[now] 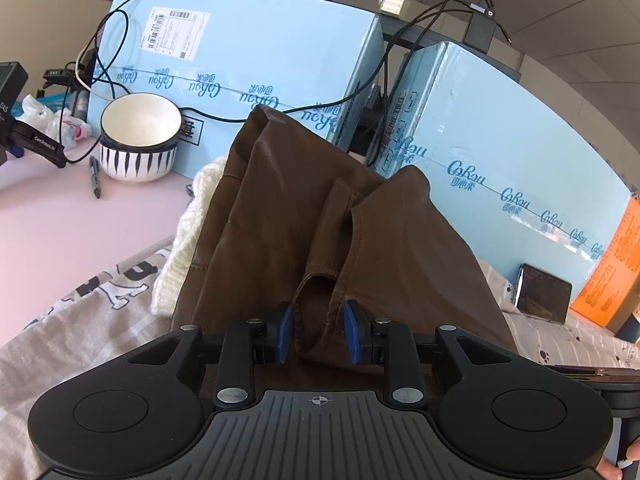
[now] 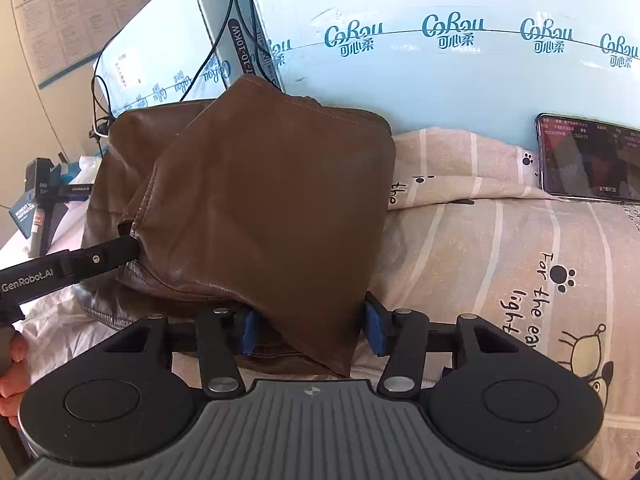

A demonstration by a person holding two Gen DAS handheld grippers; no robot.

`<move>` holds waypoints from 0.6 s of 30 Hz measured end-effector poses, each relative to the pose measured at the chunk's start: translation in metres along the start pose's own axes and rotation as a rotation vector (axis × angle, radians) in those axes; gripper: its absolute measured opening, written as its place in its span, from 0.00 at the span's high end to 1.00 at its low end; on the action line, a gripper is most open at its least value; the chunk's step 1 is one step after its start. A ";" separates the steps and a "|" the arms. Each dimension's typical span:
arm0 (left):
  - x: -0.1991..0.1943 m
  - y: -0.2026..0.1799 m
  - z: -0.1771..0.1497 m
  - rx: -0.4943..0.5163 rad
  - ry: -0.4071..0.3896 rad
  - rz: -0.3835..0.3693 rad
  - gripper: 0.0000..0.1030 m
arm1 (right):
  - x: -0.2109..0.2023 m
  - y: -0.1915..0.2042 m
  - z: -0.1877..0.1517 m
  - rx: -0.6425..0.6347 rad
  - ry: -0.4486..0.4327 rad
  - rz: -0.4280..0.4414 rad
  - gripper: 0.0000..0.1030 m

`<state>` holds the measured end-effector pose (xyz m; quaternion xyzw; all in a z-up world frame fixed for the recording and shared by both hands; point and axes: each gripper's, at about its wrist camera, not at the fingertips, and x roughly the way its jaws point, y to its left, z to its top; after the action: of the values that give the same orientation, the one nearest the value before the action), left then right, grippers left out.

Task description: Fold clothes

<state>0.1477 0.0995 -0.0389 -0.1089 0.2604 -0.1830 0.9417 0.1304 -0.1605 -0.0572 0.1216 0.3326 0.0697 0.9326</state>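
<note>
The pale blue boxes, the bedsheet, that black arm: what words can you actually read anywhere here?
"CoRou", with Chinese characters beneath: pale blue cardboard boxes.
"GenRobot.AI": black left claw, on its arm.
"For the ea...", "light", "the": beige cartoon-print bedsheet.
"10-10KW": dark strip on a box edge.
Too small or blurred: white shipping label, black phone screen, orange carton, wall poster.

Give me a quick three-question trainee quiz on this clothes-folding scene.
1. What lies between the pads of the right hand-held gripper?
2. True or false: the marker stands inside the striped bowl.
3. Fill in: the phone leans against a light ___ box.
Key: 1 a corner of the brown garment; 2 false, it lies on the table beside the bowl; 3 blue, the blue box.
</note>
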 end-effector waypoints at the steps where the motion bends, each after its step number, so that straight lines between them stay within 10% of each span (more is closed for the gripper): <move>1: 0.001 0.000 0.000 0.001 -0.011 0.004 0.74 | 0.000 -0.003 -0.001 0.012 0.005 0.012 0.49; 4: -0.008 -0.003 -0.004 0.020 -0.058 0.017 0.65 | -0.006 -0.010 -0.002 0.028 0.017 0.054 0.25; 6: -0.022 -0.006 -0.004 0.032 -0.122 0.068 0.34 | -0.013 -0.013 -0.001 0.026 0.014 0.071 0.18; 9: -0.048 -0.011 -0.006 0.009 -0.224 0.142 0.16 | -0.027 -0.017 0.001 0.023 0.005 0.086 0.12; 18: -0.081 -0.047 -0.006 -0.084 -0.267 0.237 0.03 | -0.075 -0.022 0.001 -0.028 -0.009 0.119 0.00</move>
<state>0.0667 0.0887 0.0064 -0.1399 0.1515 -0.0439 0.9775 0.0742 -0.1982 -0.0169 0.1283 0.3194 0.1289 0.9300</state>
